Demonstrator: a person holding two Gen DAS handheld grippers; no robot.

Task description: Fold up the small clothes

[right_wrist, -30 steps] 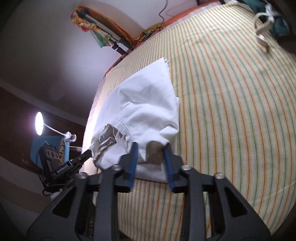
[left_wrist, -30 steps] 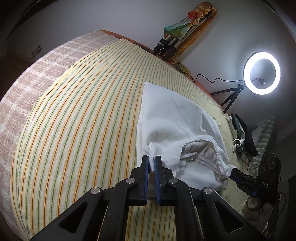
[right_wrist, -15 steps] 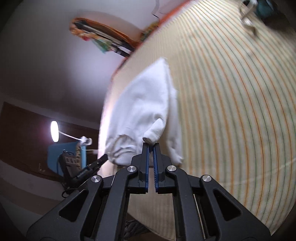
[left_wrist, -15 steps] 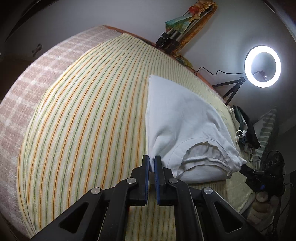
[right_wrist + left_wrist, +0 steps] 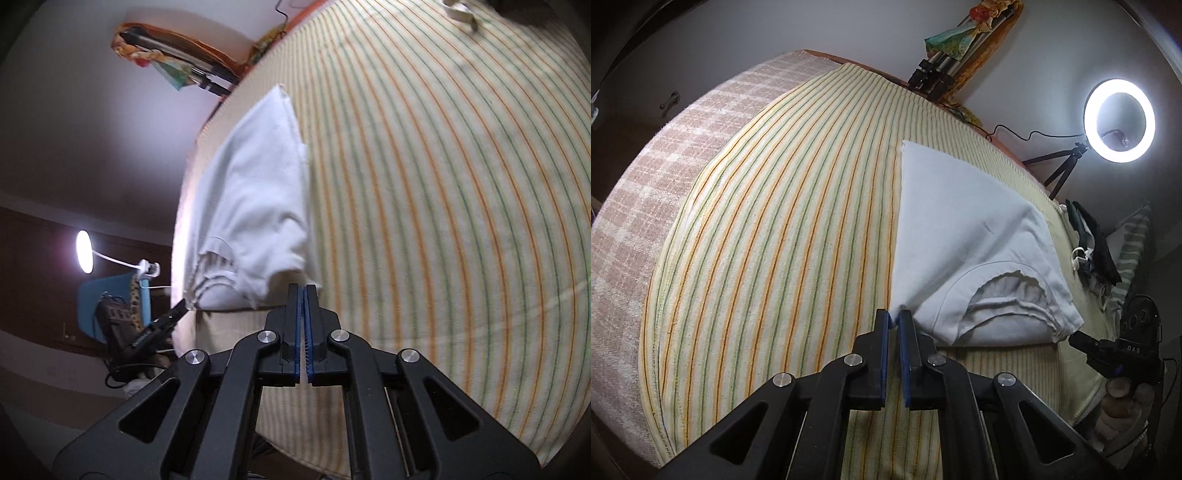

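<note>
A white T-shirt lies on the striped bed cover, its neck opening toward the near edge. My left gripper is shut on the shirt's near left corner and pulls it taut. In the right wrist view the shirt lies left of centre. My right gripper is shut at the shirt's near right corner; the pinched cloth is thin and blurred, so the hold is hard to confirm.
A pink checked blanket covers the bed's left part. A lit ring light on a tripod stands at the right. Dark clothes lie at the right edge. A desk lamp and blue chair stand beyond the bed.
My right gripper closed from open onto the shirt's corner. Both grippers pulled the near edge out, so the bunched shirt now lies flatter and taut.
</note>
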